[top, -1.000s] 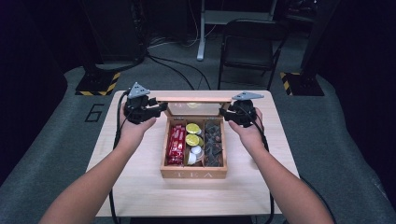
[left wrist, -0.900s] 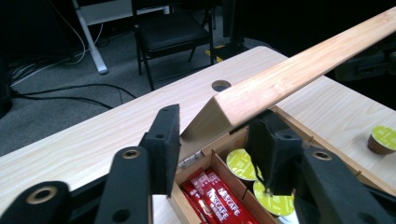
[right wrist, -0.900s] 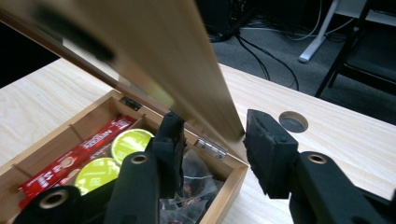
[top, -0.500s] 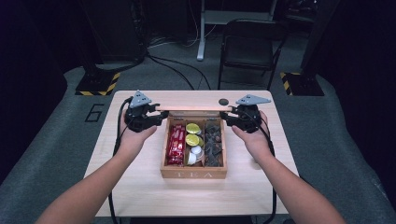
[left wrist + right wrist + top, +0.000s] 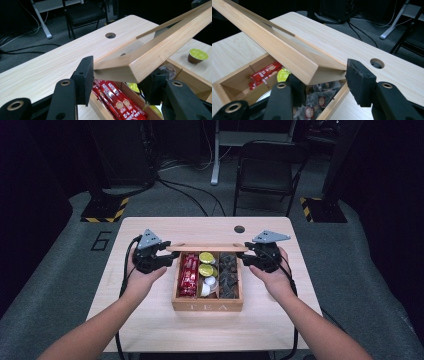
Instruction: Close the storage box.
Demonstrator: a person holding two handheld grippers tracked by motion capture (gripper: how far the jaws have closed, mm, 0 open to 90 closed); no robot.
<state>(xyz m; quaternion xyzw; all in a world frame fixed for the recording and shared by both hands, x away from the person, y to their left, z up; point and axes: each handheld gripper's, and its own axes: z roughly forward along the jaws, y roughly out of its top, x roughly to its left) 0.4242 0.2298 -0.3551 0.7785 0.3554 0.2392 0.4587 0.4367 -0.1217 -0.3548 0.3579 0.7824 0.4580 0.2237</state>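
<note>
Together, the wooden lid is held raised over the far edge of the tea box on the table, its ends clamped by the left gripper and right gripper, with forearms reaching forward symmetrically.

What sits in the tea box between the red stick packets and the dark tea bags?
In the high view, the middle compartment: yellow-green capsules with small white cups nearer the person.

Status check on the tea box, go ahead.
Left gripper and right gripper each clamp a lid corner. Lid raised over open tea box. Nothing in the way.
</note>
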